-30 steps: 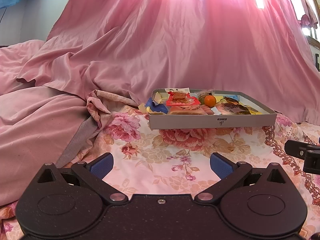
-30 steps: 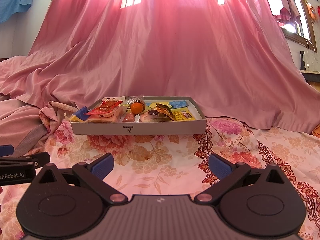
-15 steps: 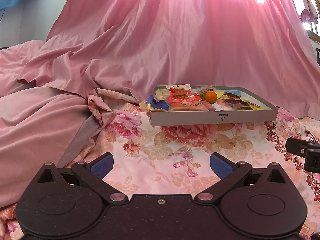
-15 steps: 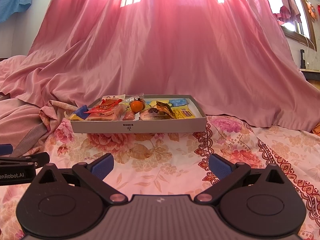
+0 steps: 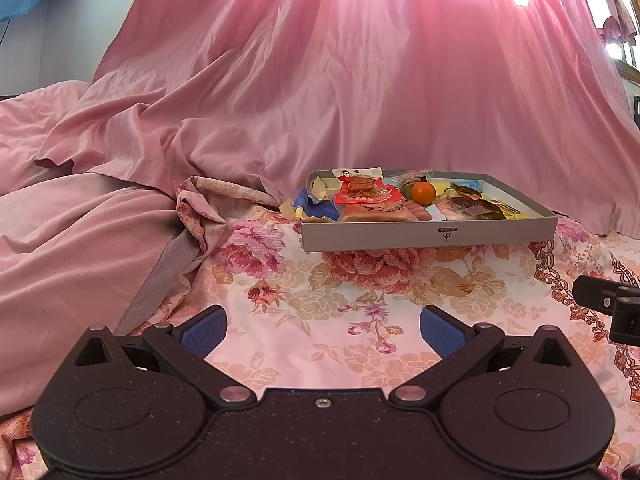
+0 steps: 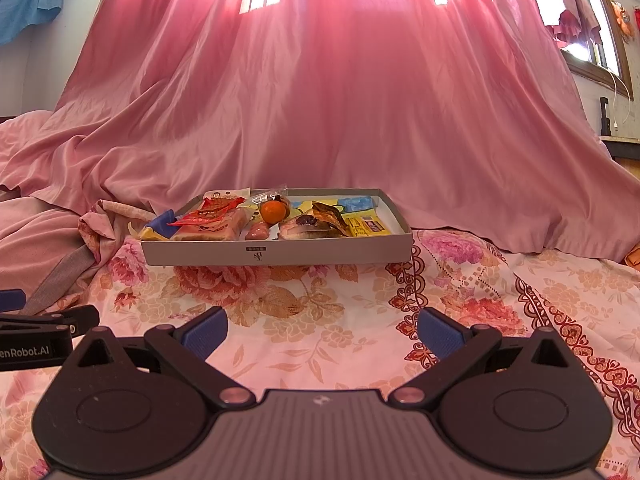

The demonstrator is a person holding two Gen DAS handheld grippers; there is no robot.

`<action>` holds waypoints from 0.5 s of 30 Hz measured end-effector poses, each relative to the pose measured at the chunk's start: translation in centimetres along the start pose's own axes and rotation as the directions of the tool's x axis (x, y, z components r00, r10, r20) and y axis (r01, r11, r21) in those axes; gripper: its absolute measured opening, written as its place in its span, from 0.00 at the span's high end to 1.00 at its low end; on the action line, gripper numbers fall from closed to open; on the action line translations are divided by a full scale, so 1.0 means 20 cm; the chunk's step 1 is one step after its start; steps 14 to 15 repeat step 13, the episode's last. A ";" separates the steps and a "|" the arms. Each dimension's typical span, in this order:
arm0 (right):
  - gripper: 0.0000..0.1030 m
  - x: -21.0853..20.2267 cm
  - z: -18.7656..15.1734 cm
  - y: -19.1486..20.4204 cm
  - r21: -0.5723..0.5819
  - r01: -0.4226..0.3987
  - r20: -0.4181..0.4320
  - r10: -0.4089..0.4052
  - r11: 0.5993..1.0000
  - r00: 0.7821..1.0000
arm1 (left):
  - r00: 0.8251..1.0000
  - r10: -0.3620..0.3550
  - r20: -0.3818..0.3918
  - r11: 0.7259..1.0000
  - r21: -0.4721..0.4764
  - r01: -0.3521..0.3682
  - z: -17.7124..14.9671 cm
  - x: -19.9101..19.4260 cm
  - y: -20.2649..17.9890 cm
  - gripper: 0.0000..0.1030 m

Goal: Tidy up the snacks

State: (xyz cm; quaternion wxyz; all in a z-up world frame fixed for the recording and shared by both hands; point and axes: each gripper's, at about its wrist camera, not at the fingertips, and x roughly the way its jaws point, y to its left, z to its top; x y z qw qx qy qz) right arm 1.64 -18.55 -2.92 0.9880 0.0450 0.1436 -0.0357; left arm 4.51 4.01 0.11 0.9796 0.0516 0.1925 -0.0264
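A shallow grey box (image 5: 428,236) (image 6: 276,252) sits on the floral bedspread ahead of both grippers. It holds several snacks: an orange (image 5: 423,193) (image 6: 274,211), a red packet (image 5: 366,194) (image 6: 208,213), a tan wrapped cake (image 6: 212,230), yellow packets (image 6: 366,226) and a dark wrapper (image 5: 472,204). A blue wrapper (image 5: 314,204) (image 6: 162,220) pokes over the box's left end. My left gripper (image 5: 323,326) is open and empty, well short of the box. My right gripper (image 6: 322,332) is open and empty too.
Pink curtain cloth (image 6: 340,100) drapes down behind the box. A rumpled pink quilt (image 5: 80,232) lies at the left. Floral bedspread (image 6: 320,308) stretches between grippers and box. The other gripper's tip shows at the edge of each view (image 5: 608,304) (image 6: 44,332).
Both views have tilted slightly, so the box sits a little higher in the frames. Both grippers stay open and empty.
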 end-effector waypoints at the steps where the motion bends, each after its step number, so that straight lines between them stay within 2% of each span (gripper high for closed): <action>1: 0.00 0.00 0.00 0.00 0.000 0.000 0.000 0.000 1.000 1.000 | 1.000 0.000 0.000 1.000 0.000 0.000 0.00 0.00 0.00 0.01; 15: 0.00 0.00 0.00 0.00 0.001 0.000 -0.001 0.000 1.000 1.000 | 1.000 -0.001 -0.002 1.000 -0.001 0.001 0.00 0.00 0.01 0.01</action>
